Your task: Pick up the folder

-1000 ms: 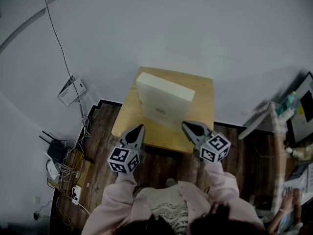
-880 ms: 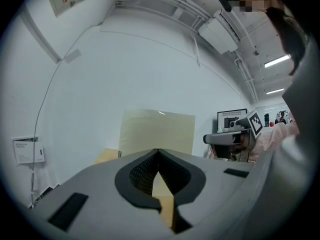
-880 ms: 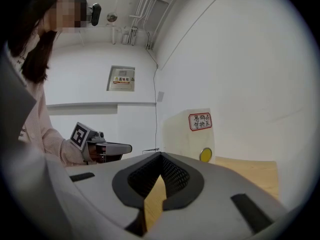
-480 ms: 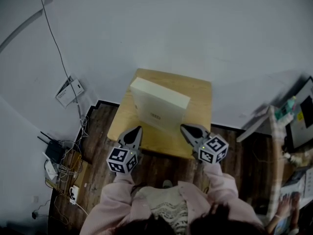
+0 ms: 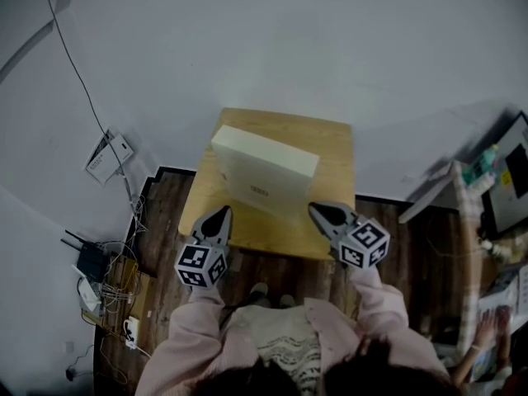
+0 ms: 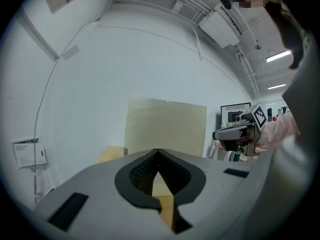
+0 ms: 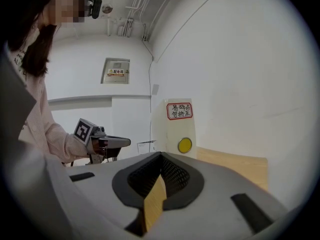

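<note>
Small wooden table [image 5: 332, 148] by a white wall [image 5: 289, 48], cream folder [image 5: 264, 170] standing upright on top. Pinched fully closed and empty, left gripper [image 5: 221, 214] and right gripper [image 5: 318, 210], flanking it at the front edge.

The folder [image 5: 264, 170] stands on the table [image 5: 332, 151], flanked by left gripper [image 5: 221, 214] and right gripper [image 5: 318, 212].

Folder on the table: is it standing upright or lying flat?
Upright: the folder stands on edge on the table, rising tall in both gripper views.
</note>
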The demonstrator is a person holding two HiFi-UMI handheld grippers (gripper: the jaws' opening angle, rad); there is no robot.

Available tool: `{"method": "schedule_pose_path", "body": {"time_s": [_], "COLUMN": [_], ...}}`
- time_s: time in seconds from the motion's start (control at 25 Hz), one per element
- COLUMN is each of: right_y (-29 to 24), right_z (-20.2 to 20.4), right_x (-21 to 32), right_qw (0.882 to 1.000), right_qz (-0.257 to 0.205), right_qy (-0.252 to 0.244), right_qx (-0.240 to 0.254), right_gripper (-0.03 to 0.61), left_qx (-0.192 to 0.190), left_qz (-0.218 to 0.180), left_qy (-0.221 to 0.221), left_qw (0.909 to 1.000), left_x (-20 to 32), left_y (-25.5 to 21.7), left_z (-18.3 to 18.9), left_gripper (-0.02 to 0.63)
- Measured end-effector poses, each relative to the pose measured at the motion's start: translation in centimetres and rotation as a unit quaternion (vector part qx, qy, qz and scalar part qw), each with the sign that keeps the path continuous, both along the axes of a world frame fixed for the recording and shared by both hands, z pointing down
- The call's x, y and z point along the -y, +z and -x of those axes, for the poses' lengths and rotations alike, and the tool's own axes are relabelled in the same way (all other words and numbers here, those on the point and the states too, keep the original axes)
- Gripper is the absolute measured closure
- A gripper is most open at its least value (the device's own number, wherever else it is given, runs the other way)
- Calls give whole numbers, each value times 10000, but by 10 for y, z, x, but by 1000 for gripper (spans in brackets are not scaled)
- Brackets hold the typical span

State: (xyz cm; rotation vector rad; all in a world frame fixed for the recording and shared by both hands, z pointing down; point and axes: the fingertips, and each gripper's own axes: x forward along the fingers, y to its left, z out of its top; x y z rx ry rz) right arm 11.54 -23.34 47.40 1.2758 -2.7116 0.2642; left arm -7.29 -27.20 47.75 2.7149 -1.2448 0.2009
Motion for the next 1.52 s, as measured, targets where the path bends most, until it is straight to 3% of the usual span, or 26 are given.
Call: {"method": "schedule_pose_path", "body": {"time_s": [0.52,0.8,0.92,1.36,1.44,1.52], "right_y": [18,29,30,34,36,40], "right_z": [-9,-11,-10,-9,-7,-6], "right_x": [14,16,19,26,27,27], "right_qw": [9956,9936,9931,9937,9938,9934], "right_qz": [180,285,298,398,483,590], "right_qy": [903,1071,1099,1025,987,964], "right_qx": [-190,-212,-275,-220,-192,-192], "right_gripper": [534,463,463,414,399,386], "left_qx": [223,247,267,284,294,266], "left_qz": [125,162,111,25,49,104], "left_qy": [756,1083,1188,1612,1704,1813], "left_qw": [9968,9937,9925,9865,9849,9830], "left_x": [52,71,77,98,103,107], "left_y": [20,29,28,30,32,33], "left_z": [2,4,7,14,14,12], "left_gripper": [615,614,611,495,455,371]}}
